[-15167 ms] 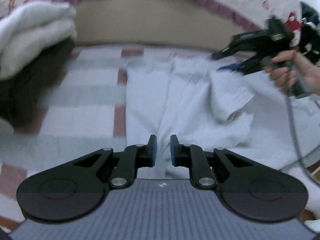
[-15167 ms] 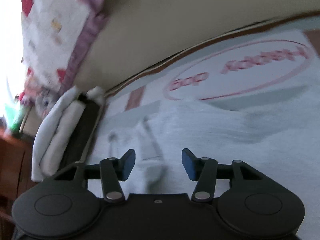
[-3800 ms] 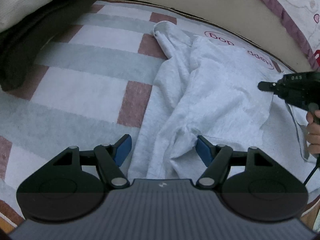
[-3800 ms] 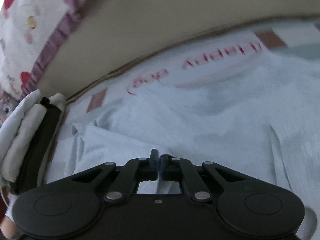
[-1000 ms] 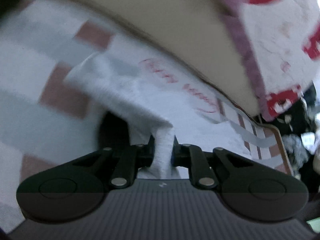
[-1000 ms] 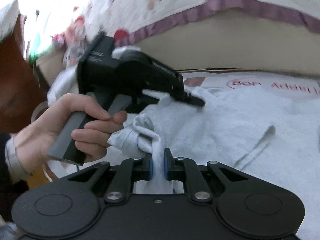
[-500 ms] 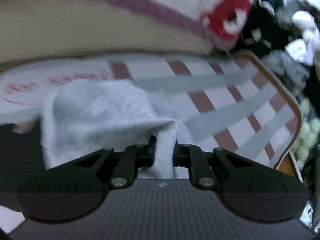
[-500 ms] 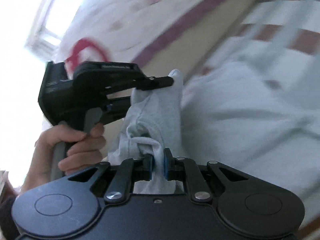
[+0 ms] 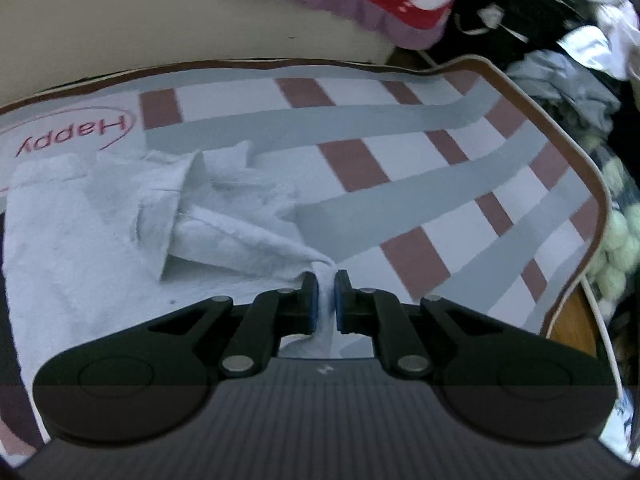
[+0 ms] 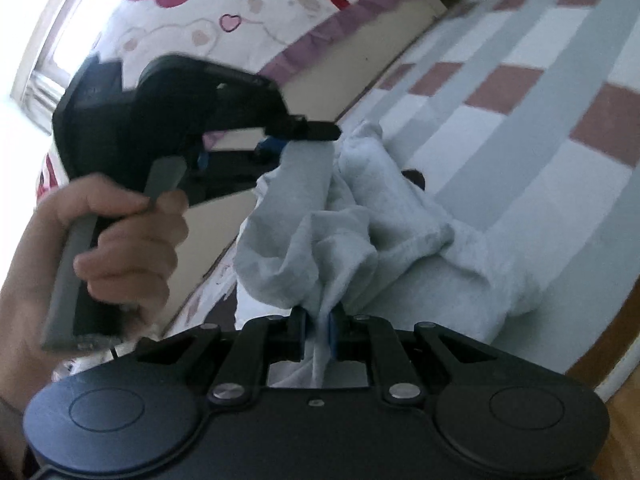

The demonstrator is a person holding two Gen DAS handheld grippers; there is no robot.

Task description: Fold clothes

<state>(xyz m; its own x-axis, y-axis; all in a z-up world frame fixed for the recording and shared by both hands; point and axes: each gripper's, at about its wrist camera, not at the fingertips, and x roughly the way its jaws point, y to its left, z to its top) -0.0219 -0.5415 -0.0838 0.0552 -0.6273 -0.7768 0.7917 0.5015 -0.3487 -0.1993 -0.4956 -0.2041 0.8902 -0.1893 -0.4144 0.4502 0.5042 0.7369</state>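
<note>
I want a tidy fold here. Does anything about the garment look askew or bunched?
Yes. The white garment lies rumpled on the striped mat, with crooked overlapping flaps, and gathers into pinched bunches at the left gripper and right gripper.

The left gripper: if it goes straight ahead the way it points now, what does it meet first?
Beyond the white garment it already pinches, the left gripper would likely meet the striped mat first, then perhaps the beige wall behind; depth is unclear.

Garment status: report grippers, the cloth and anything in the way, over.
Left gripper jaws shut on the white garment. Right gripper jaws shut on it too. Garment bunched, part lifted off the striped mat. Nothing in the way.
</note>
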